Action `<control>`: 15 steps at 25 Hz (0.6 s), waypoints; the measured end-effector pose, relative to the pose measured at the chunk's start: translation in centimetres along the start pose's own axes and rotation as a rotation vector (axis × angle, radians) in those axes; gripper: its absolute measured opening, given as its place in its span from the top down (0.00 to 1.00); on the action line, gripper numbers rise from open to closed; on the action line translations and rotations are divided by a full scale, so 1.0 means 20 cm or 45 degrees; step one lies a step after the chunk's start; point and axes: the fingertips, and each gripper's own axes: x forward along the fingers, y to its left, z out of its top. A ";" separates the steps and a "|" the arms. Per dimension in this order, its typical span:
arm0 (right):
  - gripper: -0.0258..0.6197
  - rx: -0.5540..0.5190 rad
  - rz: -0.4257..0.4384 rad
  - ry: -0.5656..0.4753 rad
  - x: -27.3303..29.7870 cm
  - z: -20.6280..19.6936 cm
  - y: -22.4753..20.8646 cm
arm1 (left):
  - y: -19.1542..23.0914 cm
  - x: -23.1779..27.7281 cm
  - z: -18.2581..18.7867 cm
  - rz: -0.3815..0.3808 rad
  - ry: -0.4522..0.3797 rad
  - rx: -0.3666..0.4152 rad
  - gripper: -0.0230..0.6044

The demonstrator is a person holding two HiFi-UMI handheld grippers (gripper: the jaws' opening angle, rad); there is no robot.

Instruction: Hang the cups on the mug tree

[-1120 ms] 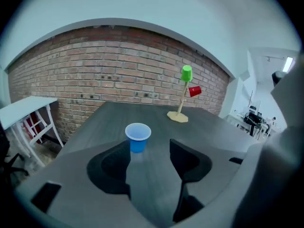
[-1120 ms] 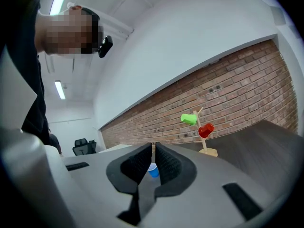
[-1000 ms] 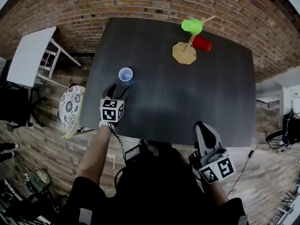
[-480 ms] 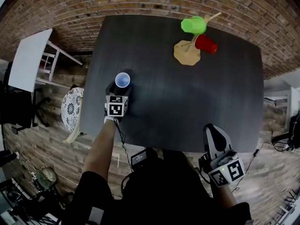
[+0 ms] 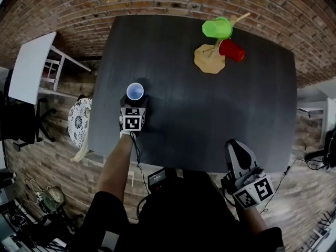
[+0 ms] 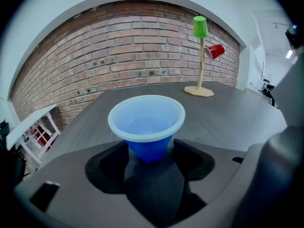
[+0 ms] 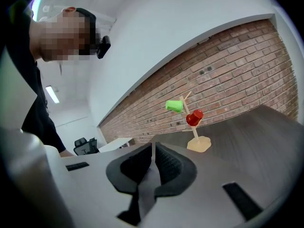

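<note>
My left gripper (image 6: 151,152), jaws just opened wide, has the upright blue cup (image 6: 146,120) untouched between its fingers; I'd centre, then squeeze gently. My right gripper (image 7: 153,160) is clenched, empty

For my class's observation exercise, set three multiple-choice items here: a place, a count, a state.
1. Where is the blue cup? A) upright on the table at the left gripper's jaws B) on a shelf C) on the floor
2. How many cups hang on the mug tree? A) one B) two C) three
3. The right gripper's jaws are: A) wide apart B) together, empty C) closed on a cup
Key: 1 A: its jaws, just opened wider, flank the cup's base, not pressing. 2 B: a green cup, a red cup. 3 B: its jaws meet, nothing between.
</note>
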 end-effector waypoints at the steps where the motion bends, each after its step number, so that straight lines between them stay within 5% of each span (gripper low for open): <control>1: 0.89 0.004 -0.001 0.003 0.00 -0.01 0.00 | 0.00 0.00 0.00 0.003 -0.009 -0.001 0.48; 6: 0.89 0.013 -0.020 0.009 -0.02 -0.04 0.01 | 0.04 0.00 0.03 0.051 -0.054 0.004 0.55; 11: 0.89 0.016 -0.030 -0.004 -0.06 -0.05 0.06 | 0.06 -0.10 0.07 0.174 0.028 0.356 0.58; 15: 0.89 0.005 -0.018 -0.025 -0.09 -0.06 0.16 | 0.03 -0.20 0.10 0.137 0.098 0.578 0.58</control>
